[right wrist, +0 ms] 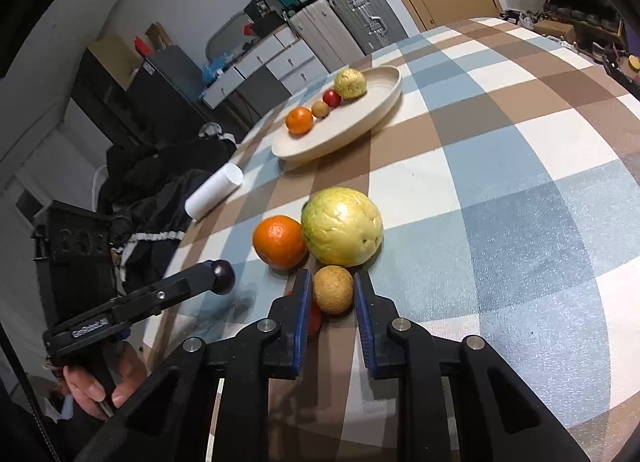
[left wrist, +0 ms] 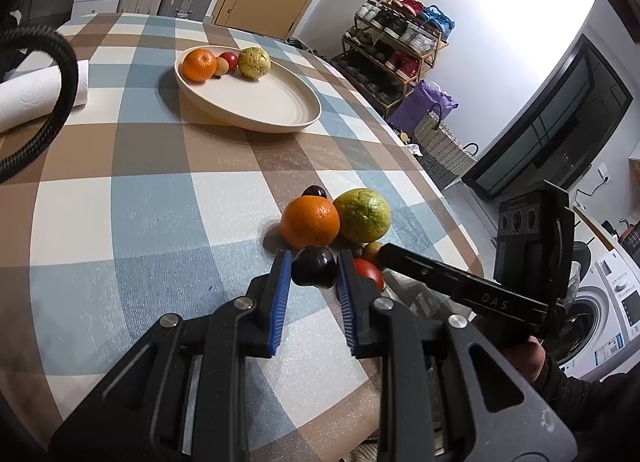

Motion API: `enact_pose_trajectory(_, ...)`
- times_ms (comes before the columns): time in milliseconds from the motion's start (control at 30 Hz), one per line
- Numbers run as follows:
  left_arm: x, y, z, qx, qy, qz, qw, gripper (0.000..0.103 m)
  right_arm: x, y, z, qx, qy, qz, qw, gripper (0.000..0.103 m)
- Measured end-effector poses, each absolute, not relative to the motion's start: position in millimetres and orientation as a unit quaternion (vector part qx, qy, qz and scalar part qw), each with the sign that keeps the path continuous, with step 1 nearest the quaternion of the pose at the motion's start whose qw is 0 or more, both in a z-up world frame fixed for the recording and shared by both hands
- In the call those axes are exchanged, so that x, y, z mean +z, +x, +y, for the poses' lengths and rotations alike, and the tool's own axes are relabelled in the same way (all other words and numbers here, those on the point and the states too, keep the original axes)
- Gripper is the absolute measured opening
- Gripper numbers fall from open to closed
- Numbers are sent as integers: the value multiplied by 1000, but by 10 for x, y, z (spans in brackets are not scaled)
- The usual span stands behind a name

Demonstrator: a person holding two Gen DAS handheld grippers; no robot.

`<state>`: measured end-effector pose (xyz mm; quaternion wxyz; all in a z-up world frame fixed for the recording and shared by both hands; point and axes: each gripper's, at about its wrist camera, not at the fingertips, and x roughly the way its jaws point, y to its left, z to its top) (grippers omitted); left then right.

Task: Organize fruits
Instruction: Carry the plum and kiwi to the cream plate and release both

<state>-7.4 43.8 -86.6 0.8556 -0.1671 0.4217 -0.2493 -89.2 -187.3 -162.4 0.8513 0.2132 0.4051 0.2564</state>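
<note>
My left gripper (left wrist: 314,264) is clenched on a dark plum (left wrist: 314,267), round and glossy purple-black with no clear long axis, its blue pads pressing it from both sides. In the right wrist view the plum (right wrist: 223,271) looks lifted a little above the desk (right wrist: 520,190), with my hand (right wrist: 100,382) wrapped round the left handle below it.

My right gripper (right wrist: 333,290) straddles a small brown fruit (right wrist: 333,289), dull and speckled, nearly round; the pads sit close on either side, but I cannot tell whether they actually press it. That gripper reaches in low, almost level with the desk.

Just beyond lie an orange (right wrist: 280,241) and a large yellow-green guava (right wrist: 342,226), touching each other, the guava's bumpy skin catching the light. A red fruit (left wrist: 369,272) lies partly hidden beside my right gripper.

Farther away on the checked cloth stands a cream plate (right wrist: 384,102) holding another orange (right wrist: 299,120), a small brown fruit, a red one and a yellow guava (right wrist: 350,84) in a row. A white paper roll (right wrist: 214,190) lies near the desk's edge.
</note>
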Motion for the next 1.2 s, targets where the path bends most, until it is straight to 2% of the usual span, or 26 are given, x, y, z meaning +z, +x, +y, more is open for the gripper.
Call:
enact_pose_trajectory(500,-713,218,430,-246,-170,412,860,21,-1217,-824,-2101,292,235,321,870,22)
enact_pose_trajectory(933,-344,1093,401,-239,-171,386,874,21,-673,176,-2135,306,227,287,879,22)
enact_pose_trajectory(1200,-354,1817,206,-238,-172,392,872,21,-594,994,-2029,307,210,319,872,22)
